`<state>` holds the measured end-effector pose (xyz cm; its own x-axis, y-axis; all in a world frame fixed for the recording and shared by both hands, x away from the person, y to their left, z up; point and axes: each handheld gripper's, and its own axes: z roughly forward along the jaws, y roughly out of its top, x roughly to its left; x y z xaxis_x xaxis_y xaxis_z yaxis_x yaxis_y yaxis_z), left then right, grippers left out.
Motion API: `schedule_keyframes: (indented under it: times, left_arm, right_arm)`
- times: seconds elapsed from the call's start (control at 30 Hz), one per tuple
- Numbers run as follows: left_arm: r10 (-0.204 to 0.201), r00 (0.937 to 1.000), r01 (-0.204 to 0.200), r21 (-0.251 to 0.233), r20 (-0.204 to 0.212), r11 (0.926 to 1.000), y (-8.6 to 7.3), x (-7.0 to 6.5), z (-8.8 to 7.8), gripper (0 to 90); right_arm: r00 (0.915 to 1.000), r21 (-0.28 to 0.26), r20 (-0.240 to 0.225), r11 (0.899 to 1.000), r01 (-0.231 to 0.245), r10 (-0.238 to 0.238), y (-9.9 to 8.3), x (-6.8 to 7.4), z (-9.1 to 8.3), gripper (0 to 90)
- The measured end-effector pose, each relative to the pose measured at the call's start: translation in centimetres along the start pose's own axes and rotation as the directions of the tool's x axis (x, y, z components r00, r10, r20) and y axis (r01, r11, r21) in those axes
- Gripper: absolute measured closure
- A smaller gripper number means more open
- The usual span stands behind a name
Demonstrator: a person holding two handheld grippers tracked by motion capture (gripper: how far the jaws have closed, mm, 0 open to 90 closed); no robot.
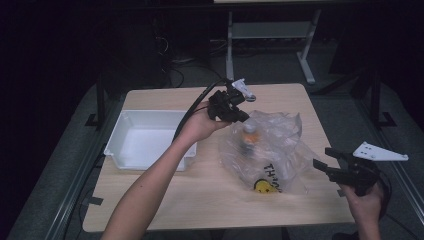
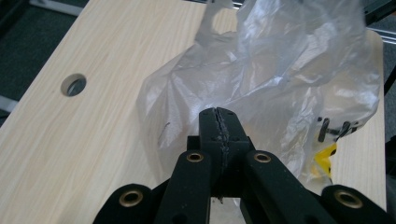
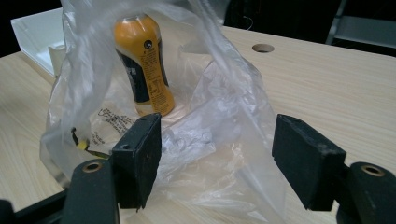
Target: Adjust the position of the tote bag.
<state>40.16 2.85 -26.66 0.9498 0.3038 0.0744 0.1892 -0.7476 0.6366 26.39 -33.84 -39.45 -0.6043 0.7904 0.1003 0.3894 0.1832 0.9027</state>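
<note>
My right gripper (image 3: 217, 163) waits spread apart near the table edge, nothing between its pads. The clear plastic bag (image 1: 267, 150) lies mid-table, orange bottle (image 3: 144, 65) upright inside – bagging seems done. My left gripper (image 2: 219, 122), farther, is clenched on the bag's top, i.e. lifting remains. White tray (image 1: 122, 127) beyond.

The left forearm (image 1: 150, 185) enters from the bottom edge and extends diagonally toward the table centre. The left hand (image 1: 197, 125) carries the left gripper (image 1: 239, 116) raised above the tabletop, jaws pressed fully together. The right hand (image 1: 365, 202) stays low at the near right edge. The right gripper (image 1: 327, 161) points leftward, jaws spread wide, pads (image 3: 140, 156) apart.
</note>
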Motion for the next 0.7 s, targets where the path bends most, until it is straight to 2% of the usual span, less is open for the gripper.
schedule_keyframes:
  times: [0.33, 0.7]
  left_arm:
    - [-0.043, 0.9987, 0.043, 0.004, -0.028, 0.9991, -2.6, 0.8, -1.3, 90.0]
    - [-0.104, 0.9939, 0.104, 0.015, -0.037, 0.9944, -5.9, 1.6, -1.4, 90.0]
  right_arm:
    - [1.0000, 0.002, -0.002, 1.000, 0.004, -0.004, 0.1, 0.2, 0.1, 32.6]
    - [0.9999, -0.001, 0.002, 1.000, 0.015, -0.015, 0.2, 0.6, 0.2, 32.6]
